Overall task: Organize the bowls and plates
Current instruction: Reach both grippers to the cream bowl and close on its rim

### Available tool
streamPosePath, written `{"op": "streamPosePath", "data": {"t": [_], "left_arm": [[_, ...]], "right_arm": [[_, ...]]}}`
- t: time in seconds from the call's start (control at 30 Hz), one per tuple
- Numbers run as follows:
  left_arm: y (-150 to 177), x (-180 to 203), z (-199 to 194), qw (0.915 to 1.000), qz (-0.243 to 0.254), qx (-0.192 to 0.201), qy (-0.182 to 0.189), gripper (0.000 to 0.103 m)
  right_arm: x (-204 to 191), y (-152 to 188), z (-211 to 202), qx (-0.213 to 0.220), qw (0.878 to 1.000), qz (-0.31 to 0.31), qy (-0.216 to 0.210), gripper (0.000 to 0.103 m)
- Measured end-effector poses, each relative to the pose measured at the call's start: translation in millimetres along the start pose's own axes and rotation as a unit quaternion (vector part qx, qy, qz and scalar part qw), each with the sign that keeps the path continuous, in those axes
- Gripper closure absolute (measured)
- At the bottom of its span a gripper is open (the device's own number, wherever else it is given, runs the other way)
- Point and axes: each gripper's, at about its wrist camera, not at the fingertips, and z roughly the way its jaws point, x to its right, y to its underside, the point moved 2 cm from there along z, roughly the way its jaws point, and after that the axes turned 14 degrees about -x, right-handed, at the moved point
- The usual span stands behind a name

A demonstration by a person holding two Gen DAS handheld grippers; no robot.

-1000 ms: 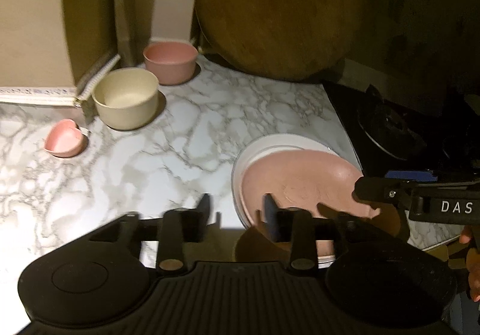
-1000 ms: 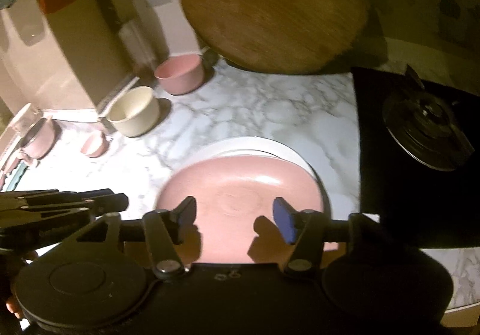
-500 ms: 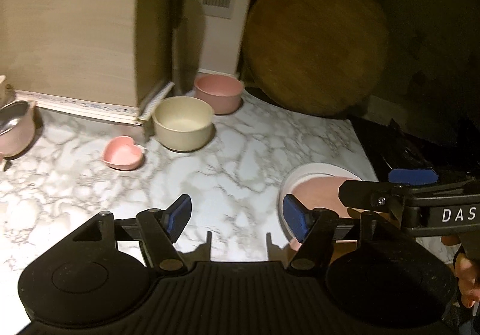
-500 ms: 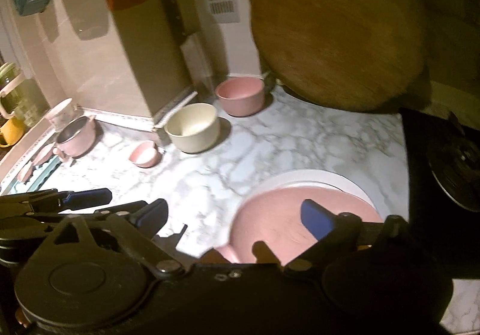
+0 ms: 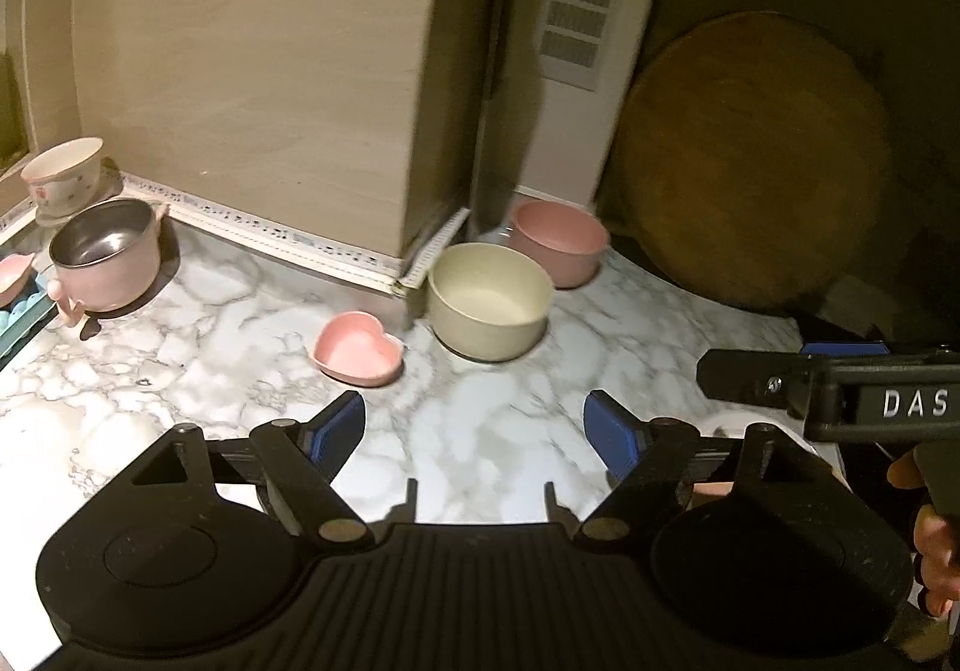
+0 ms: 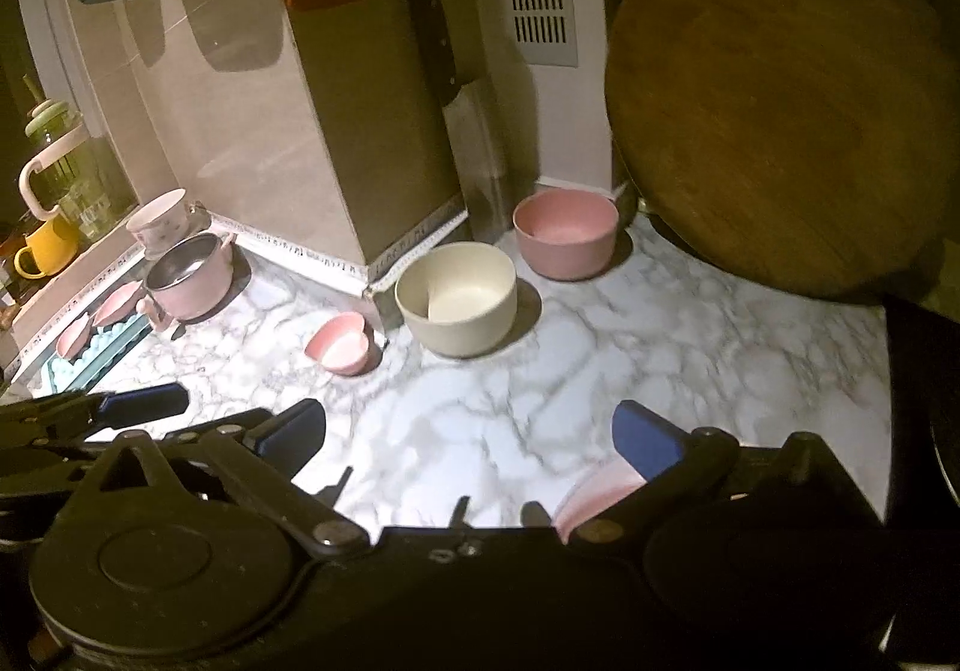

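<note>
A cream bowl [image 5: 489,299] [image 6: 456,305] stands on the marble counter, with a pink bowl [image 5: 558,242] [image 6: 567,233] just behind it and a small pink heart dish [image 5: 358,348] [image 6: 339,342] to its left. My left gripper [image 5: 474,428] hovers above bare counter, its jaws opening with nothing between them. My right gripper [image 6: 471,431] is also opening wide and holds nothing. Only a sliver of the pink plate [image 6: 594,497] shows under its right finger. The right gripper [image 5: 840,389] also appears at the left wrist view's right edge.
A pink steel-lined pot [image 5: 105,257] and a floral cup [image 5: 60,179] stand at the far left. A round wooden board [image 5: 750,161] leans in the back right corner, a cleaver [image 6: 462,113] against the wall. The black stove [image 6: 924,401] borders the counter's right.
Both grippers have let go of the pink plate, opened wide and drawn back and up. Both views have swung left, from the plate toward the bowls.
</note>
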Motion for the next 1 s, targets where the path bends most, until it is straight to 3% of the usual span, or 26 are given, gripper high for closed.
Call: {"op": "streamPosePath", "data": {"t": [0.67,1.0], "left_arm": [[-80.6,-22.1,106.0,0.9944,-0.062,-0.036,-0.077,0.023],[-92.5,-19.1,145.0,0.9928,-0.077,-0.054,-0.074,0.023]], "right_arm": [[36.6,-110.8,115.8,-0.055,0.998,-0.021,-0.001,0.006],[55.3,-133.8,168.8,-0.097,0.995,0.003,-0.02,0.017]]}}
